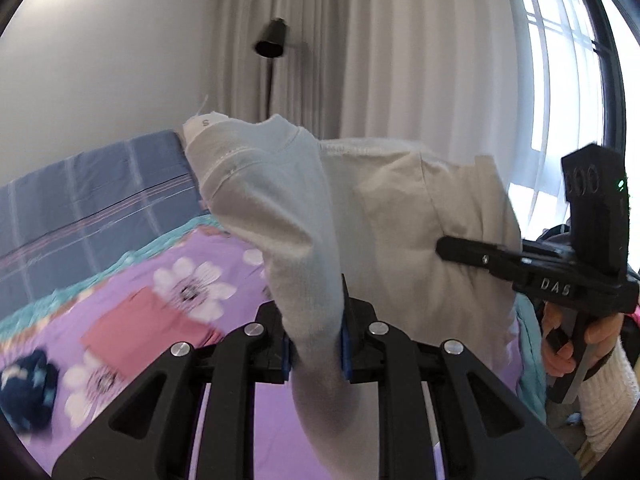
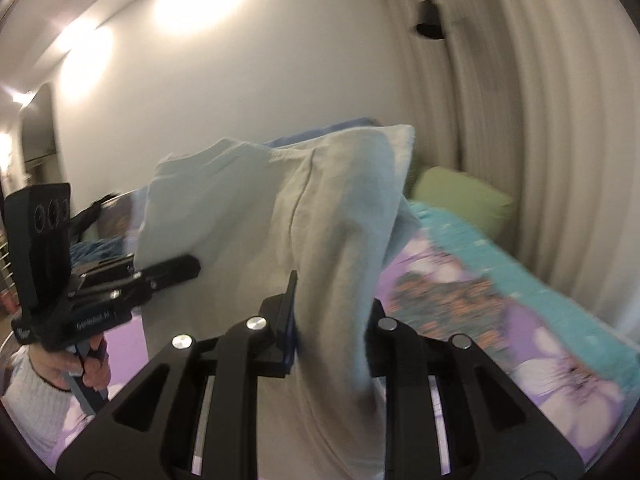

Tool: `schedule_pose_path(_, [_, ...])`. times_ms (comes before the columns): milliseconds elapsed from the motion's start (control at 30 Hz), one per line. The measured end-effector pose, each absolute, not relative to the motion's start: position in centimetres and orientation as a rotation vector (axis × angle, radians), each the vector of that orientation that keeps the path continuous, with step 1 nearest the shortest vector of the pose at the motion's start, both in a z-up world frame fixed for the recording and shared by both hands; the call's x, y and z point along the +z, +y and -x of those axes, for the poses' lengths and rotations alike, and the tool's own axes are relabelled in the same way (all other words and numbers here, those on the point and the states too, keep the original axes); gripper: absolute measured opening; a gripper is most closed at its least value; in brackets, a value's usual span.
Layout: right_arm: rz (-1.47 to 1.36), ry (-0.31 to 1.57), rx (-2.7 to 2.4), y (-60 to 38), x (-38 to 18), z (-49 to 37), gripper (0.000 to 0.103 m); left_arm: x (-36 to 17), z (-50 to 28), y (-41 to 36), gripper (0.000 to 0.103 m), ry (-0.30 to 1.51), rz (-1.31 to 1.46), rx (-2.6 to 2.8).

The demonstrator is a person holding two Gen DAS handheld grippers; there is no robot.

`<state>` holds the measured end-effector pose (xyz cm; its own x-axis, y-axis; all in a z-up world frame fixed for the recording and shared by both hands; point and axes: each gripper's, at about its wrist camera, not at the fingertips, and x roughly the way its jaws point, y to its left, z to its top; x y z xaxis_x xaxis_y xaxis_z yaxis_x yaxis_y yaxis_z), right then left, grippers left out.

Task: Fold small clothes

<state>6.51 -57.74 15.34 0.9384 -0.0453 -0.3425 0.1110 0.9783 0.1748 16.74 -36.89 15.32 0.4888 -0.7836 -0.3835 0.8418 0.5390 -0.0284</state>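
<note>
My left gripper (image 1: 316,344) and right gripper (image 2: 332,320) each pinch a fold of the pale garment (image 1: 400,216), holding it aloft above the floral bedspread (image 1: 180,280) (a pink cloth (image 1: 148,328) lies there).

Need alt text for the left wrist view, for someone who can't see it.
A pale cream-and-light-blue small garment hangs stretched in the air, pinched between the left gripper in the foreground and the right gripper at right. Below lies a purple floral bedspread with a folded pink cloth on it.
</note>
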Motion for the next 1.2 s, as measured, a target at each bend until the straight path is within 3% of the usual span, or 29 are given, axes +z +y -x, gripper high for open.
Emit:
schedule_pose_path(367, [-0.275, 0.416, -0.287, -69.7, 12.4, -16.5, 0.020, 12.0, -24.7, -49.9, 0.018, 0.423, -0.239, -0.963])
schedule_pose_path(433, [-0.280, 0.428, -0.307, -70.8, 11.0, -18.3, 0.021, 10.5, -26.5, -51.7, 0.024, 0.422, -0.244, -0.911])
schedule_pose_path(467, [-0.277, 0.472, -0.367, -72.1, 9.3, -20.2, 0.029, 9.6, -27.3, -52.5, 0.039, 0.418, -0.257, -0.875])
schedule_pose_path(500, [-0.281, 0.510, -0.443, -72.6, 8.1, -20.7, 0.050, 7.8, -28.3, -53.4, 0.073, 0.404, -0.311, -0.772])
schedule_pose_path(533, [-0.284, 0.562, -0.596, -73.5, 6.4, -21.1, 0.057, 6.5, -28.9, -53.9, 0.083, 0.411, -0.354, -0.702])
schedule_pose_path(600, [-0.294, 0.649, -0.803, -74.6, 2.9, -21.0, 0.060, 2.9, -29.7, -53.8, 0.085, 0.467, -0.397, -0.695])
schedule_pose_path(667, [-0.345, 0.677, -0.680, -74.7, -0.9, -20.5, 0.059, -2.1, -29.9, -52.9, 0.085, 0.592, -0.434, -0.773])
schedule_pose_path(767, [-0.293, 0.760, -0.661, -74.3, -6.4, -20.7, 0.066, -6.3, -29.0, -52.0, 0.087, 0.630, -0.442, -0.813])
schedule_pose_path(867, [-0.389, 0.713, -0.631, -75.4, -7.3, -19.5, 0.068, -6.3, -29.5, -51.8, 0.086, 0.665, -0.401, -0.826])
schedule_pose_path(1000, [-0.490, 0.707, -0.628, -76.6, -8.0, -18.4, 0.081, -7.0, -28.9, -51.9, 0.087, 0.634, -0.432, -0.793])
schedule_pose_path(1167, [-0.299, 0.722, -0.745, -72.9, -8.2, -19.7, 0.082, -6.7, -26.8, -52.5, 0.088, 0.550, -0.512, -0.706])
schedule_pose_path(1200, [-0.264, 0.732, -0.769, -72.6, -8.3, -20.1, 0.083, -6.7, -26.6, -52.5, 0.092, 0.543, -0.518, -0.691])
